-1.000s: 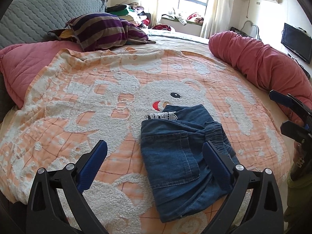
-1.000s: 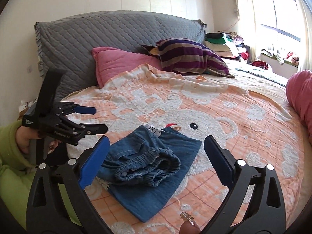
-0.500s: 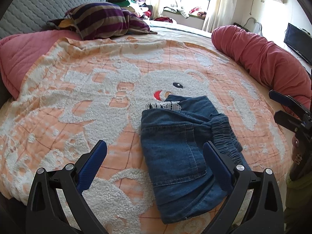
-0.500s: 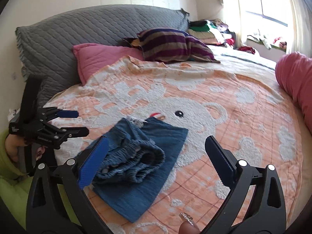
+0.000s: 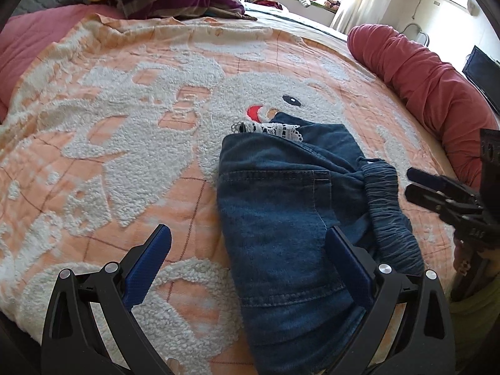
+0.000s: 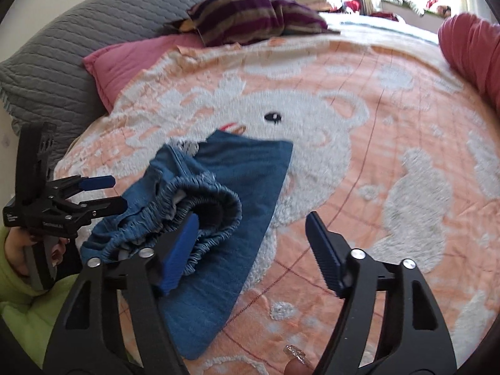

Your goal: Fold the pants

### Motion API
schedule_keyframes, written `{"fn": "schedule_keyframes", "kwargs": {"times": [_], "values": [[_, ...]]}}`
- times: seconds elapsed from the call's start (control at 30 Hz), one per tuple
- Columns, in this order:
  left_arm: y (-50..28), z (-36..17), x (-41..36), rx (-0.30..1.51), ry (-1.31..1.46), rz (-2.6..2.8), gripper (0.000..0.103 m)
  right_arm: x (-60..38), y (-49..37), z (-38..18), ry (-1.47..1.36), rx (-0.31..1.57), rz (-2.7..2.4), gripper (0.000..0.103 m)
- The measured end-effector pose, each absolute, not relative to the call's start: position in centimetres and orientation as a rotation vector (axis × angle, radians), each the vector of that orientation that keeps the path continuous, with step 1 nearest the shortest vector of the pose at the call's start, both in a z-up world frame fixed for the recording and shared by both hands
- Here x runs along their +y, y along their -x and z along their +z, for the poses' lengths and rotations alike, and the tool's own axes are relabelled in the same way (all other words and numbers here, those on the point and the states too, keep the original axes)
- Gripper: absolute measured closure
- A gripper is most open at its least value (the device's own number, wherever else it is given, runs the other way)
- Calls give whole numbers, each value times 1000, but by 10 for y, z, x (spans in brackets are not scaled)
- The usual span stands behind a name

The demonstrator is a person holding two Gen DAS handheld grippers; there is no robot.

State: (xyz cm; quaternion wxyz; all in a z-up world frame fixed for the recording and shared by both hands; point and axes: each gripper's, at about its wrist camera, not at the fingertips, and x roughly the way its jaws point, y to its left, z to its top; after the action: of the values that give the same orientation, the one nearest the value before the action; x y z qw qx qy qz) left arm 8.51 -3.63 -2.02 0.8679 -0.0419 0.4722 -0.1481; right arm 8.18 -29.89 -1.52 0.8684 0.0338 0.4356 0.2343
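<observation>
Folded blue denim pants (image 5: 281,218) lie on the orange-and-white bear blanket (image 5: 125,143), lace trim at their far end and the bunched elastic waistband (image 6: 193,200) on one side. My left gripper (image 5: 248,250) is open and low over the near end of the pants, its right finger over the denim and its left finger over the blanket. My right gripper (image 6: 253,243) hovers at the waistband side, its jaws closing but still apart. Its left finger sits in front of the waistband, with the flat denim edge and blanket showing in the gap. Neither gripper holds anything.
A long red bolster (image 5: 431,87) runs along the far right of the bed. A pink pillow (image 6: 131,59), a striped pillow (image 6: 247,18) and a grey quilted headboard (image 6: 62,47) are at the head. A person's green sleeve (image 6: 22,306) shows at the bed edge.
Both grippers have come down and closer to the pants, which now fill more of each view. The right gripper's jaws have narrowed. The pants have not moved.
</observation>
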Motion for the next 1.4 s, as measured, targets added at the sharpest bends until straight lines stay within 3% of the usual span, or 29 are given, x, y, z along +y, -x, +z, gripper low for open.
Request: {"fn": "schedule_keyframes", "kwargs": {"times": [0.27, 0.37, 0.67, 0.77, 0.83, 0.93, 1.13, 1.4], "values": [[-97, -29, -41, 1000, 88, -317, 7, -286, -96, -38, -74, 997, 520, 49], [-100, -33, -44, 1013, 93, -340, 21, -284, -100, -44, -91, 1015, 529, 49], [-112, -45, -49, 1048, 161, -387, 37, -280, -108, -54, -130, 1021, 562, 48], [-111, -45, -56, 1029, 143, -396, 49, -276, -107, -54, -132, 1007, 591, 58], [-110, -43, -58, 1019, 136, -398, 58, -272, -105, -51, -127, 991, 612, 74], [-104, -35, -63, 985, 88, -392, 66, -262, -95, -40, -52, 943, 602, 84], [-93, -13, -66, 910, 36, -379, 78, -248, -85, -14, 43, 841, 590, 89], [-113, 9, -56, 861, 36, -333, 80, -220, -111, 15, 104, 742, 634, 91]]}}
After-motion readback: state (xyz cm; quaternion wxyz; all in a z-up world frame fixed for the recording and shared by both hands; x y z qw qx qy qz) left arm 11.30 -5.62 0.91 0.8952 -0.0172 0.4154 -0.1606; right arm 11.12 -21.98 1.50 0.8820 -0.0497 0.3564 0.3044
